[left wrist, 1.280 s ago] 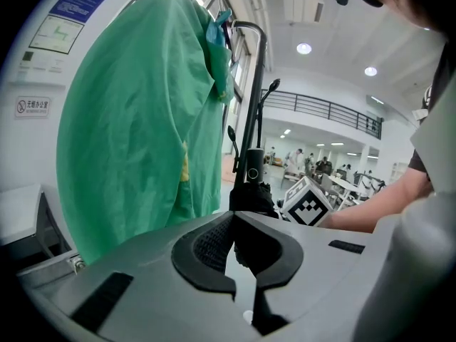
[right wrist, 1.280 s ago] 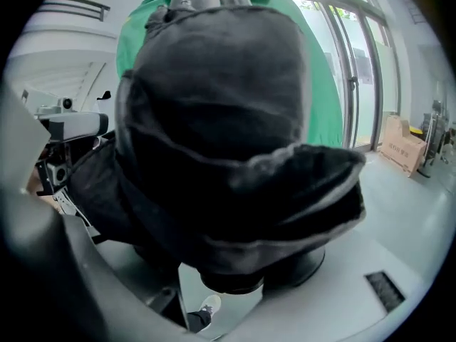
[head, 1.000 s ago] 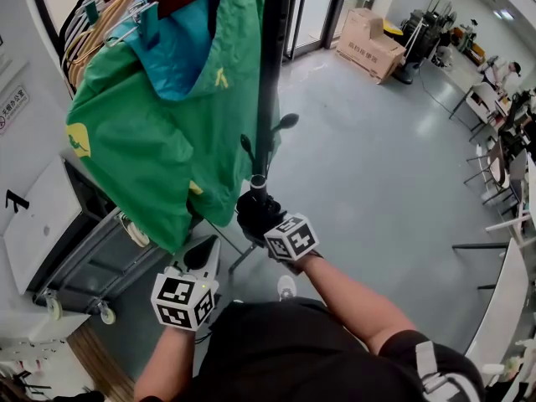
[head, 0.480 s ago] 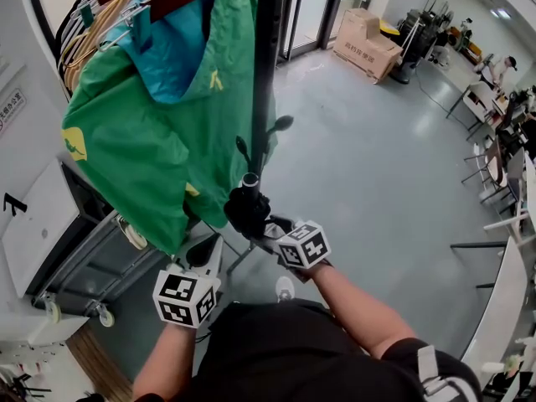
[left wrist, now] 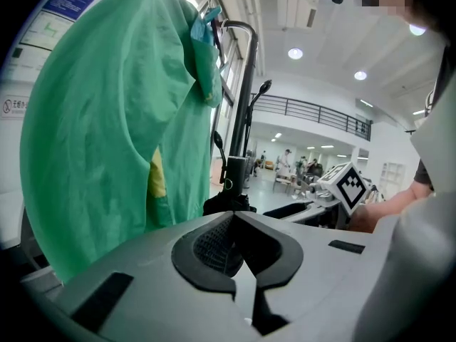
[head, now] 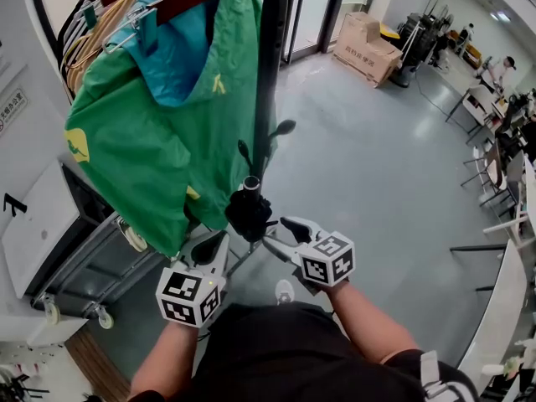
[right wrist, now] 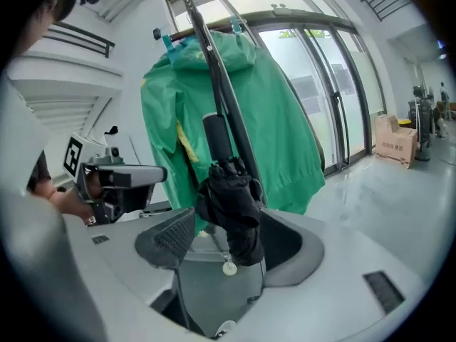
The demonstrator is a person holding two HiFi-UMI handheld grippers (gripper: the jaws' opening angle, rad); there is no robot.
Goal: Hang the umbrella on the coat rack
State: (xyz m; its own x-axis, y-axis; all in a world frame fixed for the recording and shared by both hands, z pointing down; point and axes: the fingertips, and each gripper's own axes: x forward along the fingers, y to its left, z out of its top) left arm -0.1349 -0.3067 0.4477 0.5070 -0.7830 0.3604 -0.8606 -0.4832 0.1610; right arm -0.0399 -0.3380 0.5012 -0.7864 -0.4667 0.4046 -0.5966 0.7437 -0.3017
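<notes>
One coat rack [head: 270,74] stands as a black pole running from the top edge down the middle of the head view. One folded black umbrella [head: 249,213] hangs close against its lower part, just under two small hooks [head: 283,128] that stick out left and right (which of them bears it I cannot tell). Left of the pole the room is crowded: one green jacket [head: 159,141] hangs wide with one teal garment [head: 184,48] above it, its hem reaching down beside the umbrella, and below that one metal cart [head: 92,266] on castors fills the near left corner. To the right the grey floor [head: 377,166] lies broad, bounded far off by one cardboard box [head: 368,44] near the glass doors and at the right edge by a row of chairs [head: 494,166]. There are two grippers. The right gripper [head: 280,234] sits just right of the umbrella with its jaws spread wide; in its own view the dark bundle hangs in front of the gap, and the pads do not press on it. The left gripper [head: 209,248] is near and left of the umbrella, below the jacket's hem, its jaws drawn together with nothing between them.
</notes>
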